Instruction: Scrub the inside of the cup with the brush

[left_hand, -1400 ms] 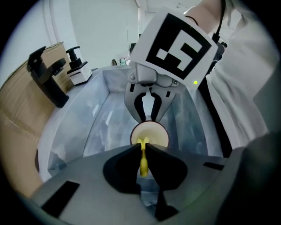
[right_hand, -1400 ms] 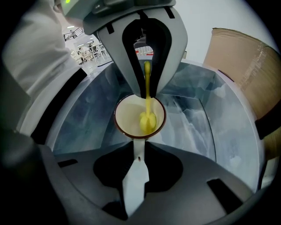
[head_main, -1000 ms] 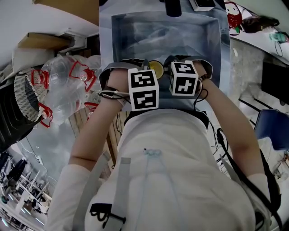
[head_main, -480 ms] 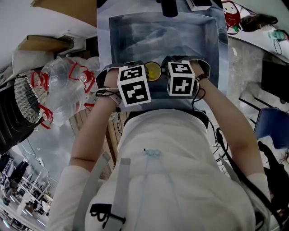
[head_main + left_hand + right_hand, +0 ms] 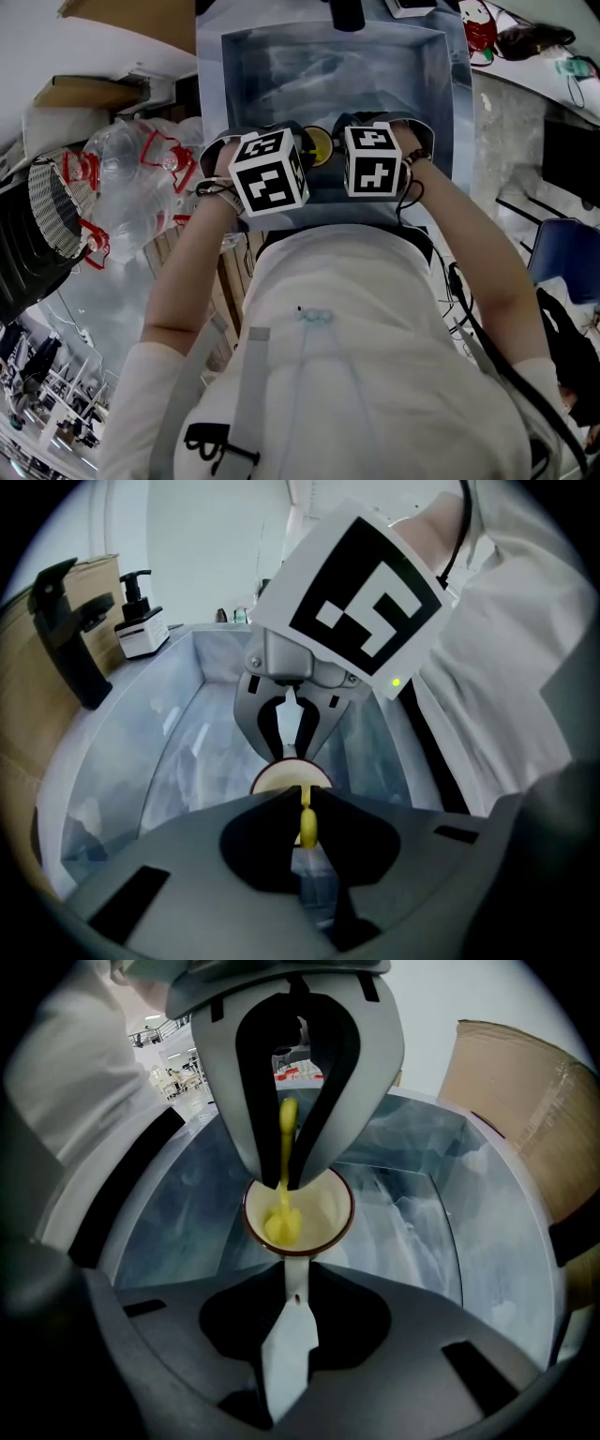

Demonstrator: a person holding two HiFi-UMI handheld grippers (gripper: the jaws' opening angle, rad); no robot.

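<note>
Head view: the left marker cube (image 5: 270, 173) and the right marker cube (image 5: 375, 161) sit side by side over the near edge of a steel sink (image 5: 427, 84); only a sliver of yellow shows between them.
Left tongs (image 5: 304, 802): clenched on the thin yellow stem of the brush (image 5: 281, 1223), pointing steeply down into the cup.
Right tongs (image 5: 294, 1277): clamped on the cup's white handle (image 5: 291, 1330), which runs back between the two jaws.
Cup (image 5: 328, 1211): cream inside with a reddish-brown rim, held above the sink basin with its mouth facing the left tongs.
Brush head: a yellow tuft inside the cup, low against the inner wall.
Around: a white pump bottle (image 5: 141, 622) and a black fixture (image 5: 64, 621) stand at the sink's rim; a cardboard box (image 5: 525, 1101) rises just beside the sink; clear plastic bottles (image 5: 141, 183) with red bands and a black mesh basket (image 5: 45, 202) lie well off to the left.
In the way: from the head view the cubes hide both tongs' tips and nearly all of the cup; in the left gripper view the left jaws cover the cup's lower half, and the right tongs with their cube block what lies behind.
</note>
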